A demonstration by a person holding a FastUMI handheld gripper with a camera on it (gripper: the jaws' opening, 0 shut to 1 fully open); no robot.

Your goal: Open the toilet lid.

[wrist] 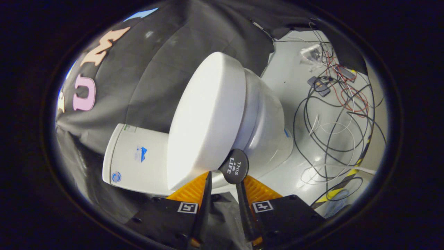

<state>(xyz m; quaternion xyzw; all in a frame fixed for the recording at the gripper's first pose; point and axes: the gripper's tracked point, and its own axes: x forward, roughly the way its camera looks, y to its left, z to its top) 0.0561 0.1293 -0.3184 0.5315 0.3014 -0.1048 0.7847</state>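
Note:
The white toilet's lid [204, 121] lies down on the bowl [267, 118], with the tank [138, 156] behind it against the black cloth. A round black tab [234, 166] sticks out from the lid's rim. My gripper [223, 178] has its orange fingers [192, 189] a small way apart. The tab sits right at their tips and covers the end of the right finger. A sliver of space shows between the tab and the left fingertip, so the tab is not pinched. Only black cloth shows between the fingers further back.
The toilet stands on a white floor [291, 69]. A tangle of black, white and red cables [333, 118] with small devices lies on the floor beyond the bowl. Yellow-and-black striped tape [350, 173] runs along the floor's edge. Black booth cloth hangs behind the tank.

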